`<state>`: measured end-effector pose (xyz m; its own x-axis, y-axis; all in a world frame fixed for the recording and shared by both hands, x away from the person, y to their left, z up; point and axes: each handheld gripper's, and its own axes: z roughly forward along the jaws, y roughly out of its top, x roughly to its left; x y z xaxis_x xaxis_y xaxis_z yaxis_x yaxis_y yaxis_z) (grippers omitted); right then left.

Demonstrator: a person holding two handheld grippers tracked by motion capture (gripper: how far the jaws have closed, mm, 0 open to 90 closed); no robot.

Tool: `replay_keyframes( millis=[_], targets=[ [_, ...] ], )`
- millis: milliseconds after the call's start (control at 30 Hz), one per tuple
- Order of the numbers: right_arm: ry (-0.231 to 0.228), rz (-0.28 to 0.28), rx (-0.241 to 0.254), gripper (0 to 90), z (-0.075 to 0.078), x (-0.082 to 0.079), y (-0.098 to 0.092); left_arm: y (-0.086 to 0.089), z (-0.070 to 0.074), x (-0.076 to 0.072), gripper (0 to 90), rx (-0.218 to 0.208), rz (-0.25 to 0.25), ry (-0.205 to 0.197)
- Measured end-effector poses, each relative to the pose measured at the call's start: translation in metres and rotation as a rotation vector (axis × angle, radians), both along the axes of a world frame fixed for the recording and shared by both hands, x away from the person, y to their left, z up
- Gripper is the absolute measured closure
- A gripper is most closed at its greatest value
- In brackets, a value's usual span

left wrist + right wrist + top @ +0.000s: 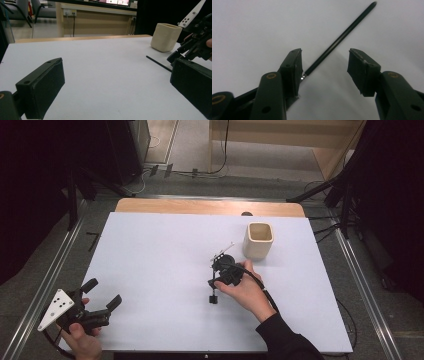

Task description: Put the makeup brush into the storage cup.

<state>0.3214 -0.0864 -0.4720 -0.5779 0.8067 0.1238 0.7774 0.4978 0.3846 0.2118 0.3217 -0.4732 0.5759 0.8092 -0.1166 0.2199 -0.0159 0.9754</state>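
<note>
Item 1, left gripper [102, 309]: nearest my camera, at 7 o'clock on the table [150, 250], jaws wide apart with nothing between them. I judge it parked there, out of the work.

Item 2, right gripper [216, 282]: near centre, tipped down toward the sheet, jaws apart. In the right gripper view its left jaw meets the rod's near end; I judge this a line-up for a pinch, not yet a grip.

Item 3, rod [339, 40]: thin, black, lying flat on the sheet, running away toward 1 o'clock in the right gripper view.

Item 4, cup [259, 240]: cream, upright, open-topped, at 2 o'clock from the right gripper, near it. Possibly the rod's holder; I cannot say.

Obstructions: none between rod and cup.
</note>
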Motion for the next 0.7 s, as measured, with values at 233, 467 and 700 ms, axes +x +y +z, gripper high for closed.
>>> replay_keyframes(
  millis=[233, 467, 700],
  targets=[
    [0.056, -0.048, -0.064, 55.4, -0.003, 0.004, 0.010, -0.002, 0.000, 0.001, 0.0, 0.006, -0.007, 0.001],
    [0.036, -0.044, -0.146, 62.7, -0.007, -0.001, 0.023, -0.003, 0.000, 0.001, 0.0, 0.015, -0.007, -0.003],
    [0.024, -0.056, -0.154, 87.3, -0.007, 0.002, 0.019, -0.010, 0.000, 0.003, 0.0, 0.041, -0.036, 0.004]
  ],
)
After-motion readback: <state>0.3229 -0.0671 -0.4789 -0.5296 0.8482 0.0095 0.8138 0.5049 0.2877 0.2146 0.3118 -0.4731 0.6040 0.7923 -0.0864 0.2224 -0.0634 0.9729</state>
